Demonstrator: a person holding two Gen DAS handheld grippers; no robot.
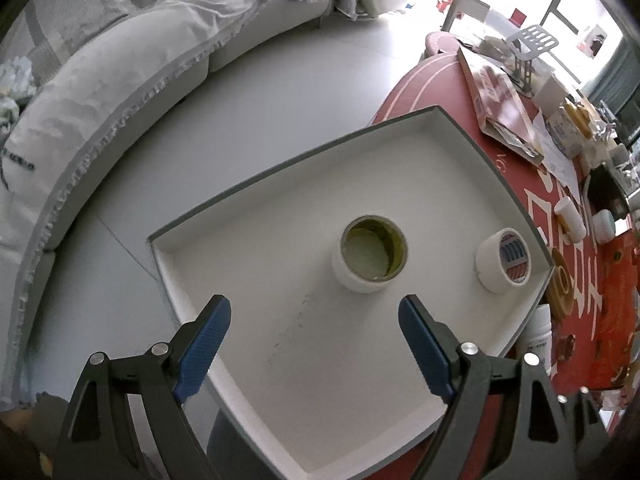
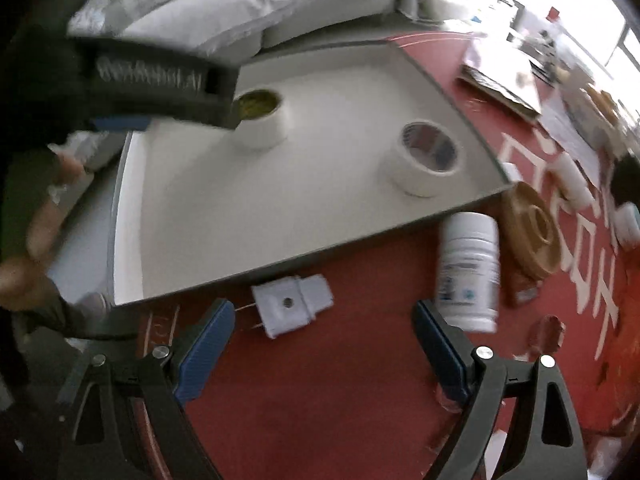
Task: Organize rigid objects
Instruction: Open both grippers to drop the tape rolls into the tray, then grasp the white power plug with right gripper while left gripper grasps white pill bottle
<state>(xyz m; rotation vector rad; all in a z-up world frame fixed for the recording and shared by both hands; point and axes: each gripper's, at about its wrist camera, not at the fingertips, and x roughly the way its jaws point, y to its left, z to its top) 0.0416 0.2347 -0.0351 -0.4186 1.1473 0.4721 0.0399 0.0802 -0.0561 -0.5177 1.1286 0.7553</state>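
A white tray [image 1: 248,264] with a grey rim lies on the red table. Two tape rolls stand in it: one with a yellowish core [image 1: 374,254] near the middle, another with a printed core [image 1: 502,264] by the right wall. My left gripper [image 1: 314,320] hangs open above the tray, just short of the yellowish roll, nothing between its blue fingers. The right wrist view shows the same tray [image 2: 256,224] and both rolls [image 2: 262,118] [image 2: 430,158]. My right gripper [image 2: 324,324] is open over the red table, with a white plug adapter [image 2: 294,306] just beyond its fingertips and a white bottle [image 2: 470,270] lying to the right.
A brown wooden disc [image 2: 532,232] lies beside the bottle. The far side of the red table [image 1: 432,80] carries a booklet [image 1: 502,100], small white jars [image 1: 570,218] and other clutter. A pale sofa [image 1: 120,92] curves behind. The left gripper's body [image 2: 160,80] and a hand [image 2: 44,216] reach in at left.
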